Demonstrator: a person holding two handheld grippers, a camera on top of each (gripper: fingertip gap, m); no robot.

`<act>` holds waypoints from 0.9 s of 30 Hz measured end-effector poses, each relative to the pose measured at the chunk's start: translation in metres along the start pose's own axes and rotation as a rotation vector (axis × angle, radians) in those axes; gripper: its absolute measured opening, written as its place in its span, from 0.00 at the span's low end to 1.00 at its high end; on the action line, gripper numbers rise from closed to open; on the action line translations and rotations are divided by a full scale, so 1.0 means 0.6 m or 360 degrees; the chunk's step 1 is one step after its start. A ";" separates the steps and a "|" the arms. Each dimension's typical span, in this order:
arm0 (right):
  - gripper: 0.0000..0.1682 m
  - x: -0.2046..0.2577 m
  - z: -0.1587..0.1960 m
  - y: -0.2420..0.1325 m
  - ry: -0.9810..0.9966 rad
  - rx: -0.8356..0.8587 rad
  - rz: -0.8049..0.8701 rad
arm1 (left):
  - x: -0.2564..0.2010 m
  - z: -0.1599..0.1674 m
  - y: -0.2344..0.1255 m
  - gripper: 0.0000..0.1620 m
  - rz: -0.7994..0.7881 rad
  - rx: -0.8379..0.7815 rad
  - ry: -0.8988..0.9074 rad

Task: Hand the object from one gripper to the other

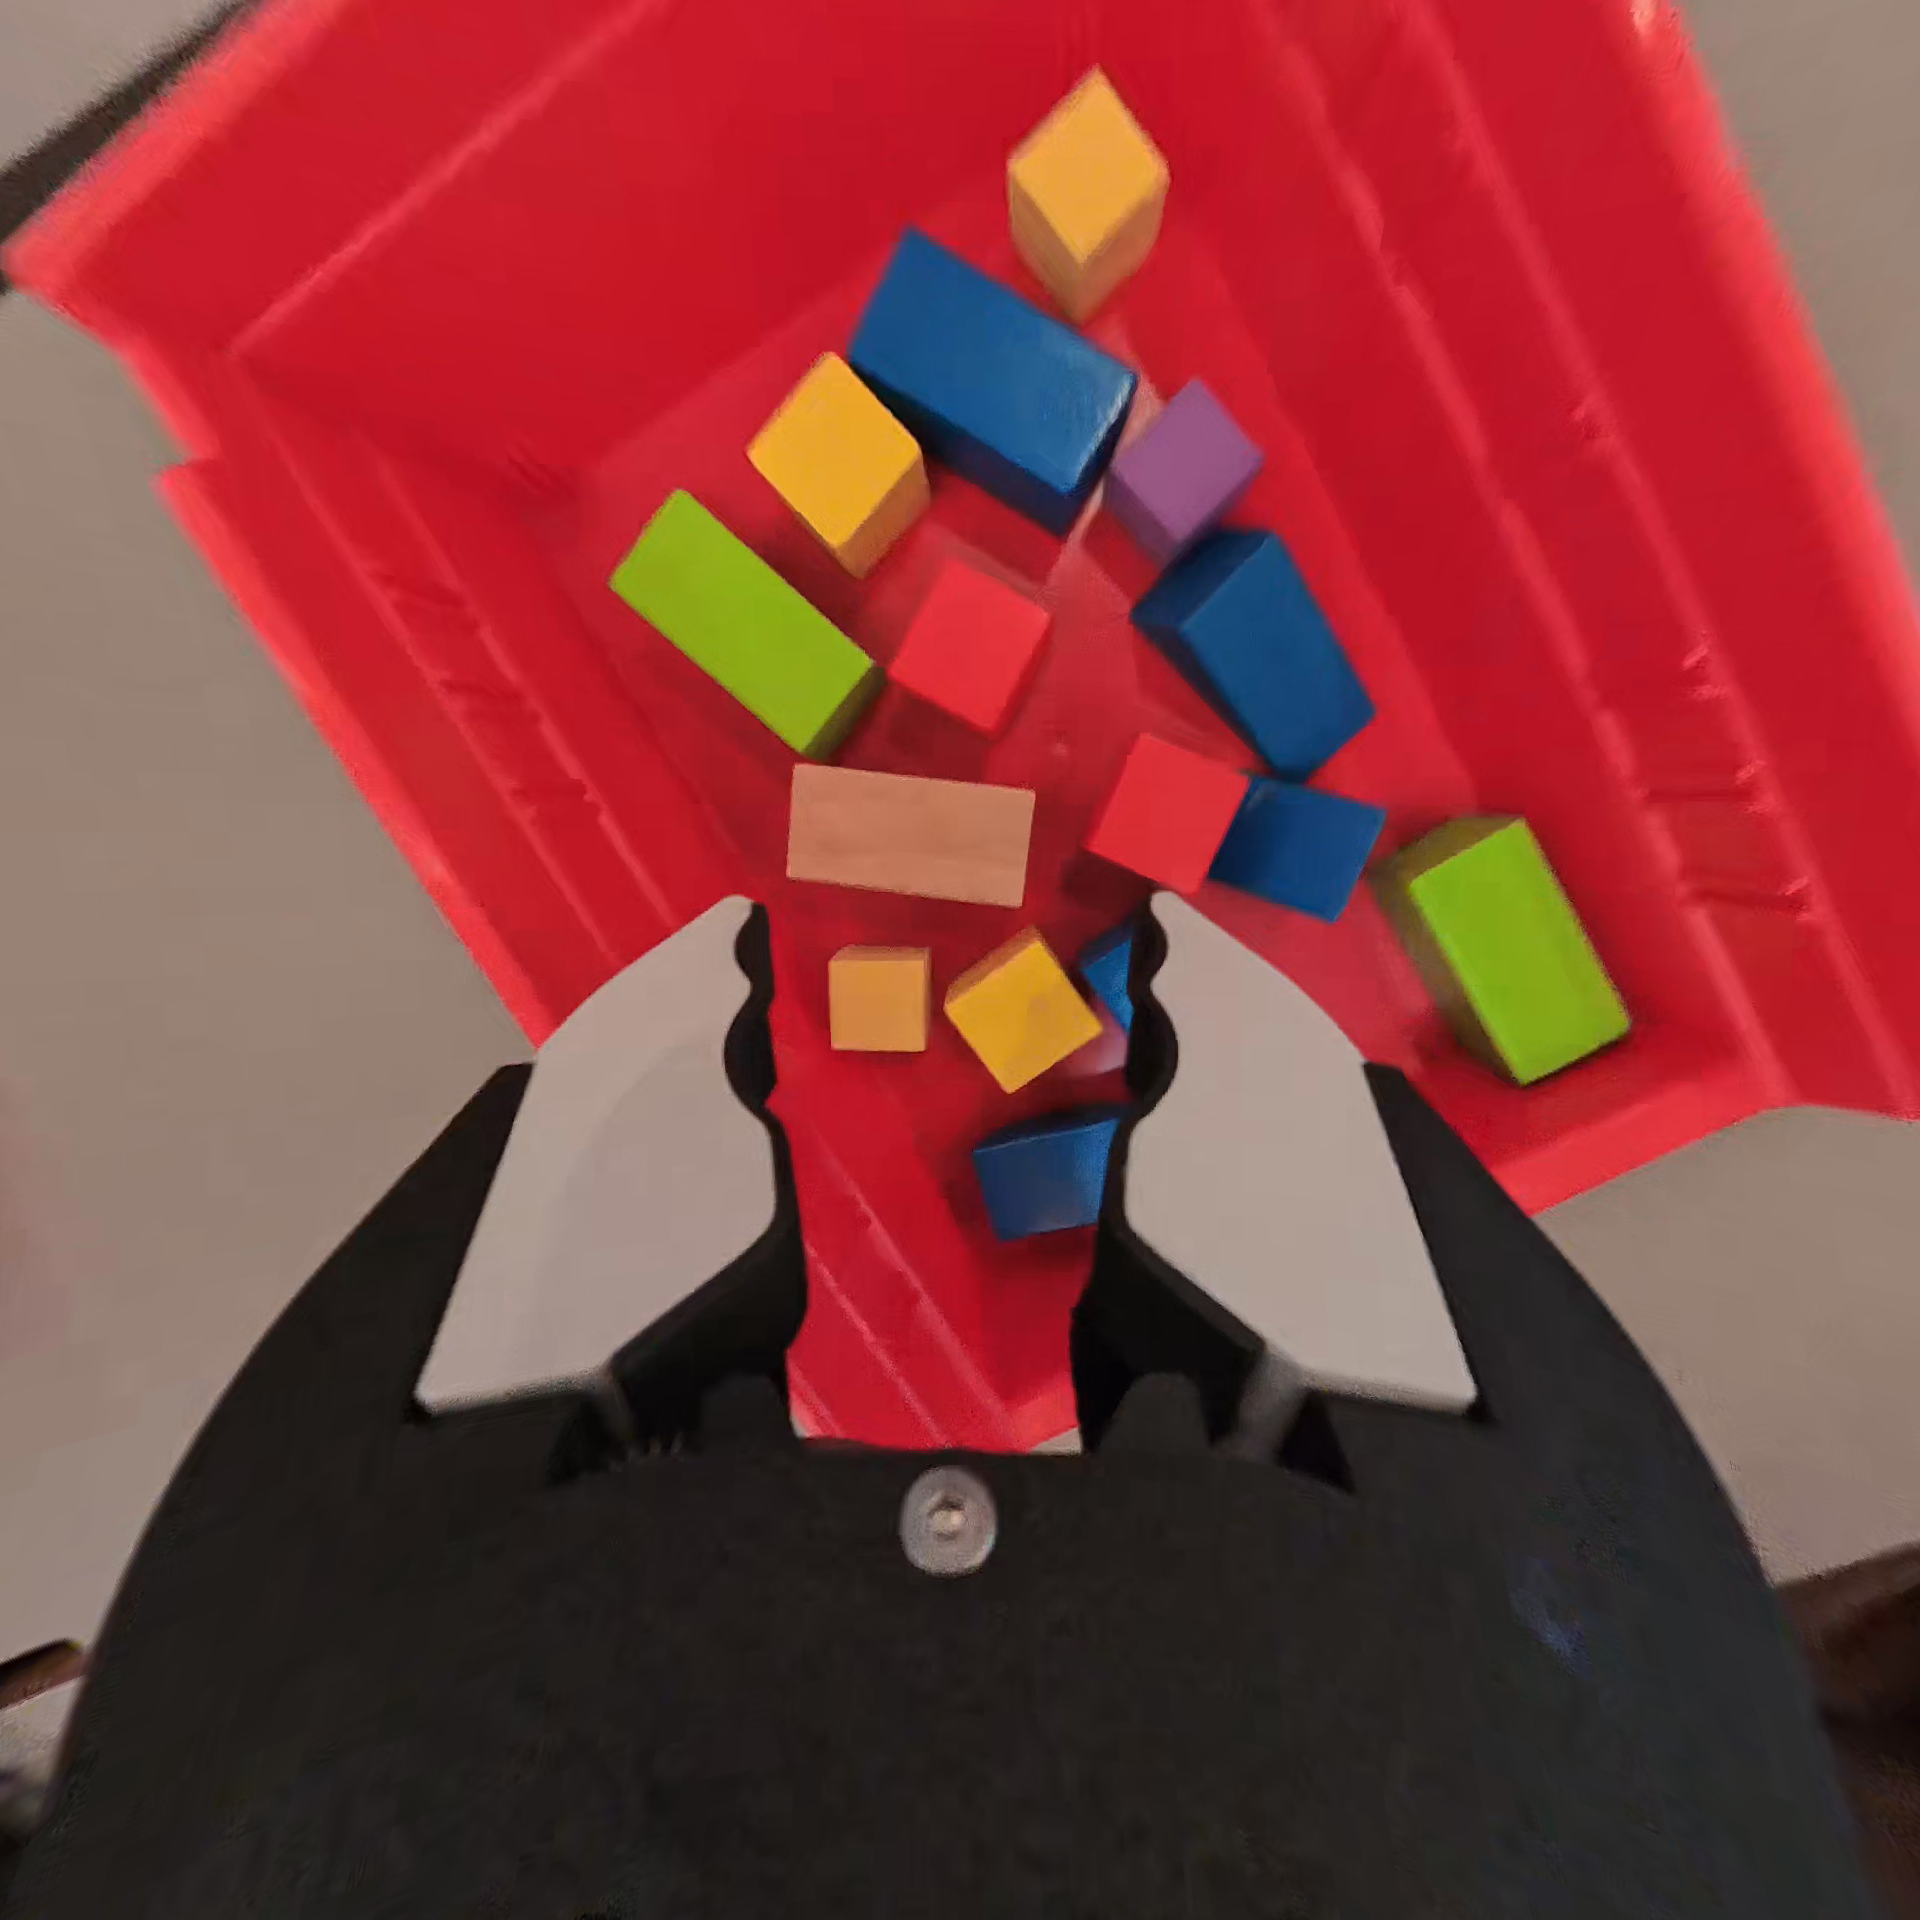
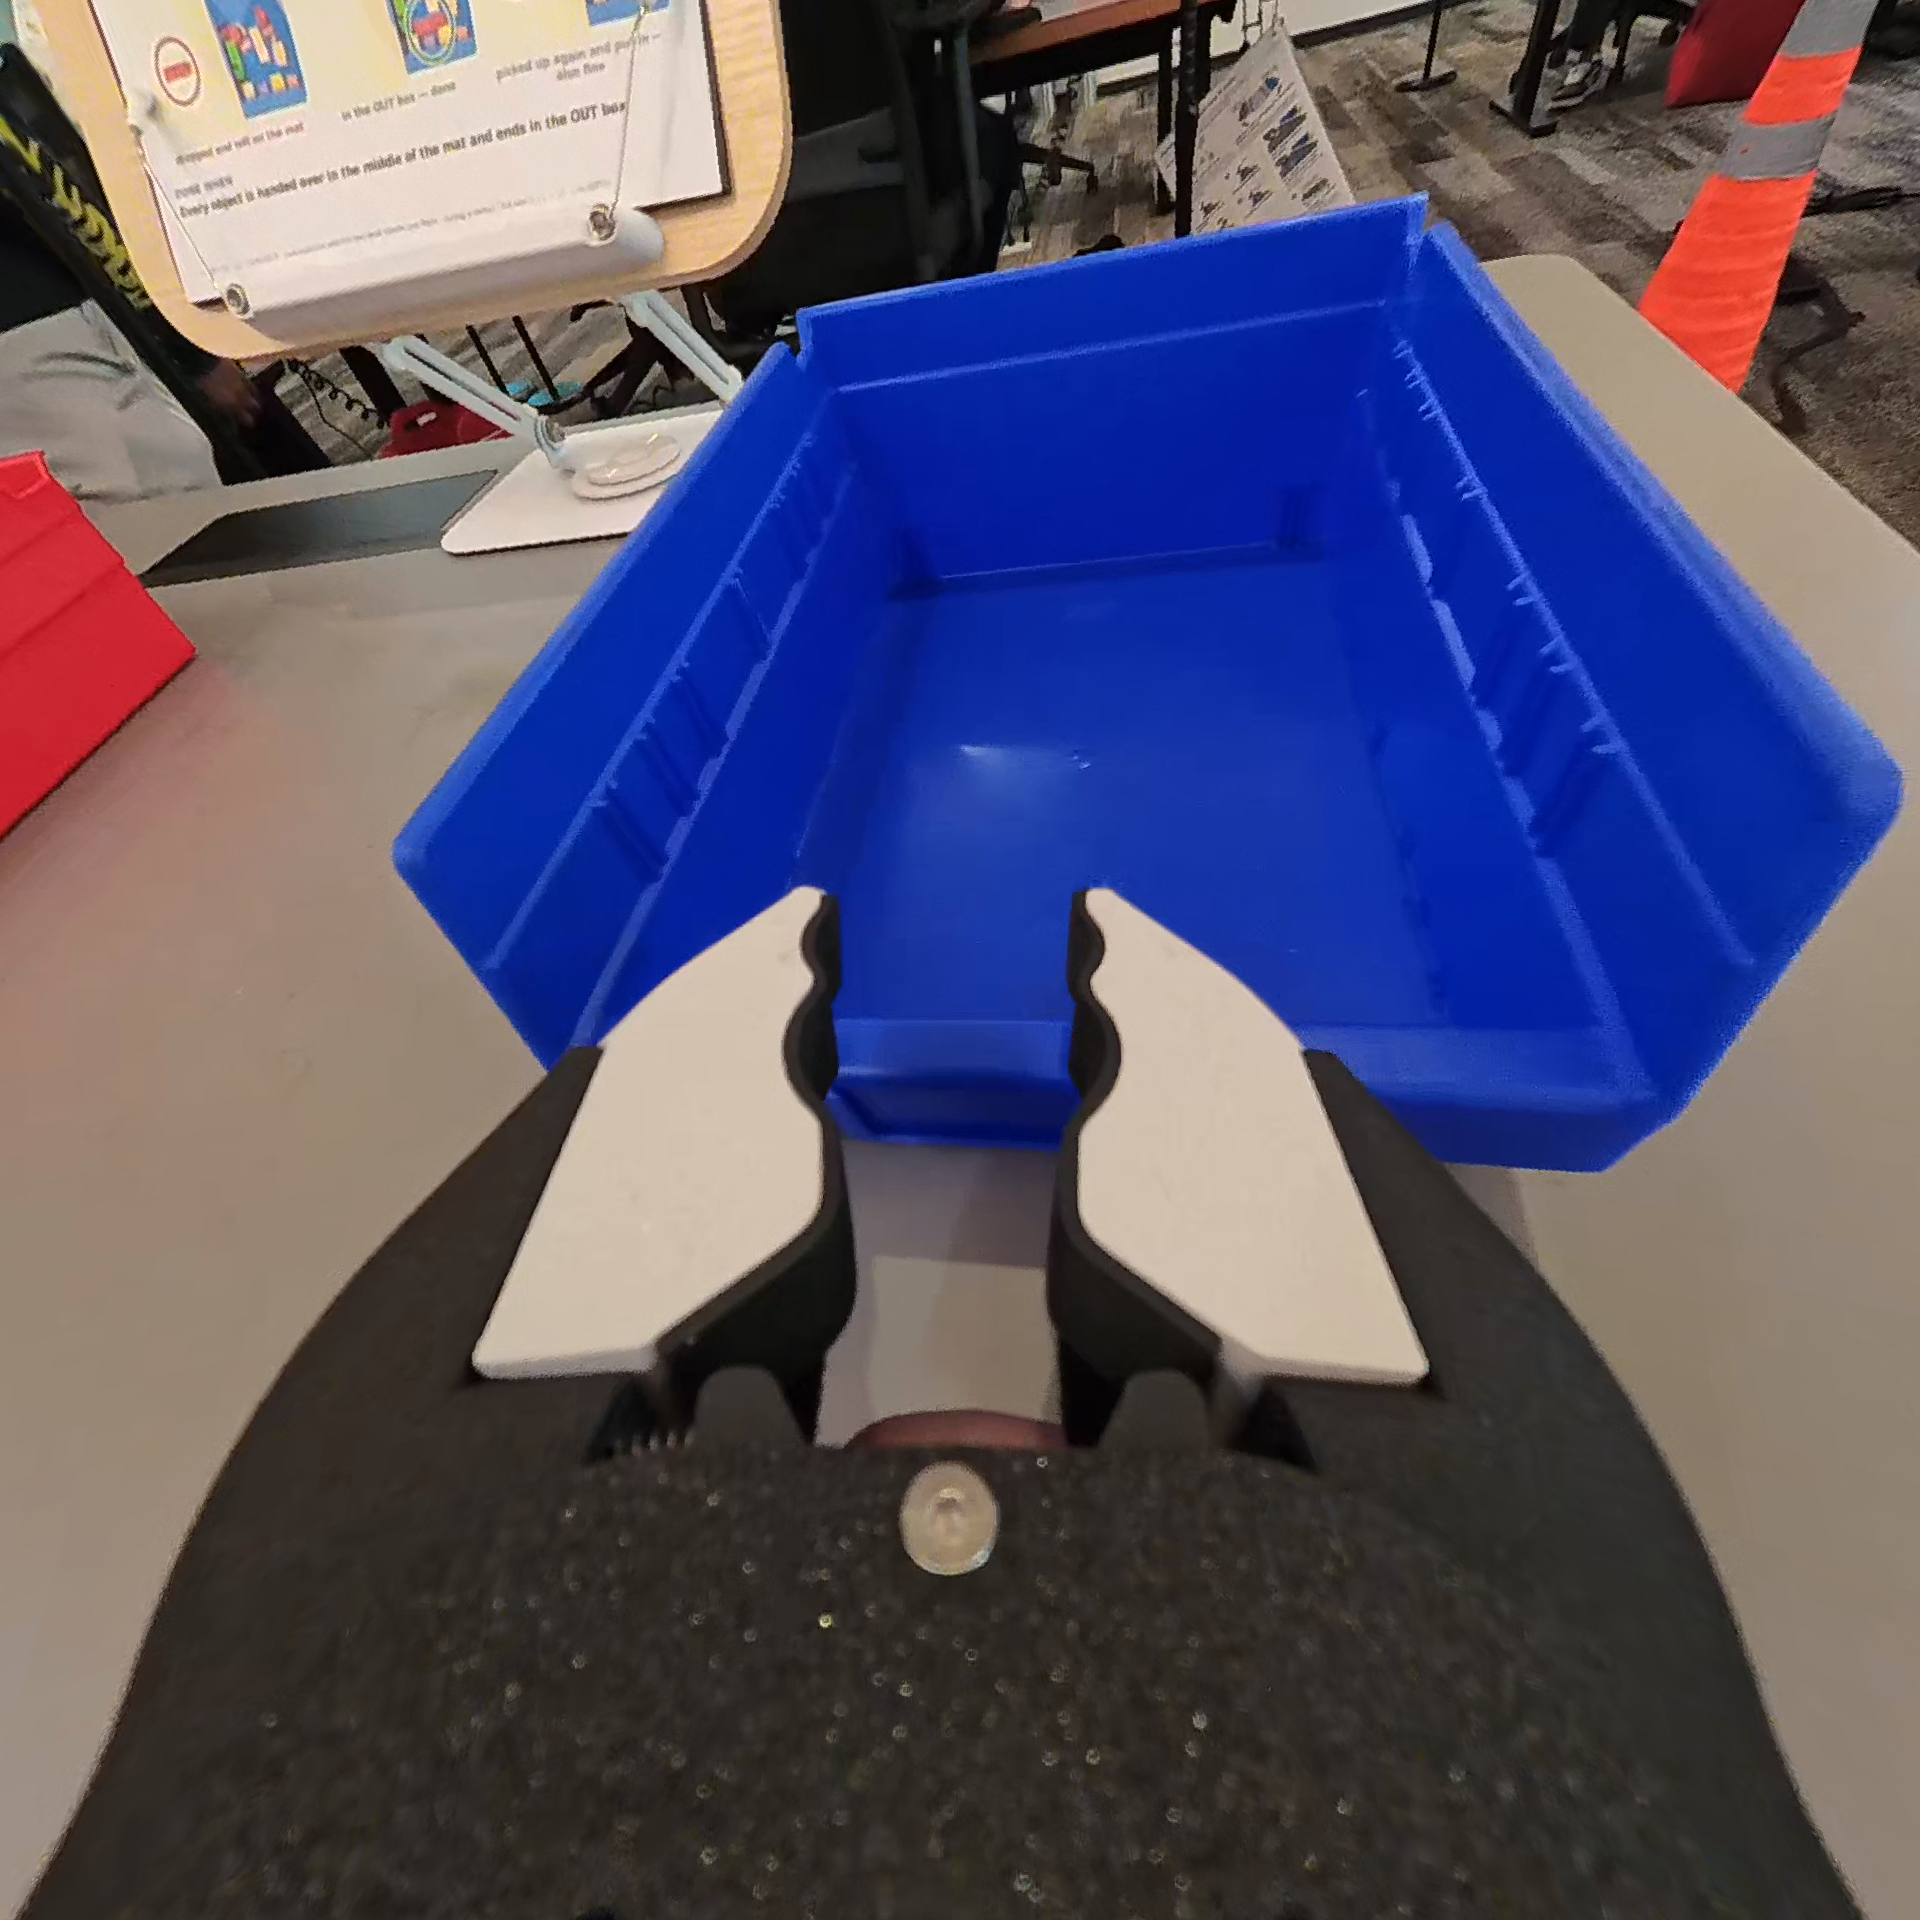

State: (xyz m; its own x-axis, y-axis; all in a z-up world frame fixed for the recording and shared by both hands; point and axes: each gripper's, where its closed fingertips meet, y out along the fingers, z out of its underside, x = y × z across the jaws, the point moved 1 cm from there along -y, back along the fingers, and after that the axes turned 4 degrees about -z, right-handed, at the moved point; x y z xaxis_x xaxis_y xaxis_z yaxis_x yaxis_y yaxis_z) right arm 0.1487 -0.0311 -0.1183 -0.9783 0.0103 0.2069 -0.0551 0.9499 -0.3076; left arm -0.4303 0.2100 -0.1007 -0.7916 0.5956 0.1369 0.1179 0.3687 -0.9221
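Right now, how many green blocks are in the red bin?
2. One green block lies at the left beside a yellow one; the other lies by the right wall. None seems hidden.

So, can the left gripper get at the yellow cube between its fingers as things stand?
Probably yes. The left gripper is open above the red bin, and the yellow cube lies free in the gap between the fingers, nothing stacked on it. A blue block sits close beside it.

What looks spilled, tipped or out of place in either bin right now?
Nothing stands out. The blocks lie loose inside the red bin under the open left gripper, none outside it. The blue bin sits upright and empty before the open right gripper.
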 end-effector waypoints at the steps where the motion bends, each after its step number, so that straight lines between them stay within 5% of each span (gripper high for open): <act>1: 0.25 0.001 0.002 0.001 -0.0005 0.0009 -0.0003 | 0.004 0.005 0.012 0.40 0.0006 0.0073 0.0059; 13: 0.25 0.017 0.013 0.015 -0.0038 0.0083 -0.0057 | 0.004 0.025 0.111 0.43 0.0039 0.0518 0.0266; 19: 0.24 0.017 0.016 0.014 -0.0047 0.0097 -0.0063 | 0.003 0.023 0.120 0.42 0.0093 0.0534 0.0211; 27: 0.24 0.039 -0.008 0.003 -0.0226 -0.0010 -0.0081 | -0.032 -0.058 0.014 0.41 0.0491 -0.0059 -0.0057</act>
State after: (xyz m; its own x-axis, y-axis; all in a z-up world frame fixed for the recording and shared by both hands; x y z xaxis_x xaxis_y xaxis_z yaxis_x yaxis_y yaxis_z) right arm 0.1264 -0.0276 -0.1095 -0.9927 -0.0821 0.0882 -0.1047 0.9501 -0.2939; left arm -0.3936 0.2266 -0.0985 -0.7356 0.6581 -0.1608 0.3771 0.2006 -0.9042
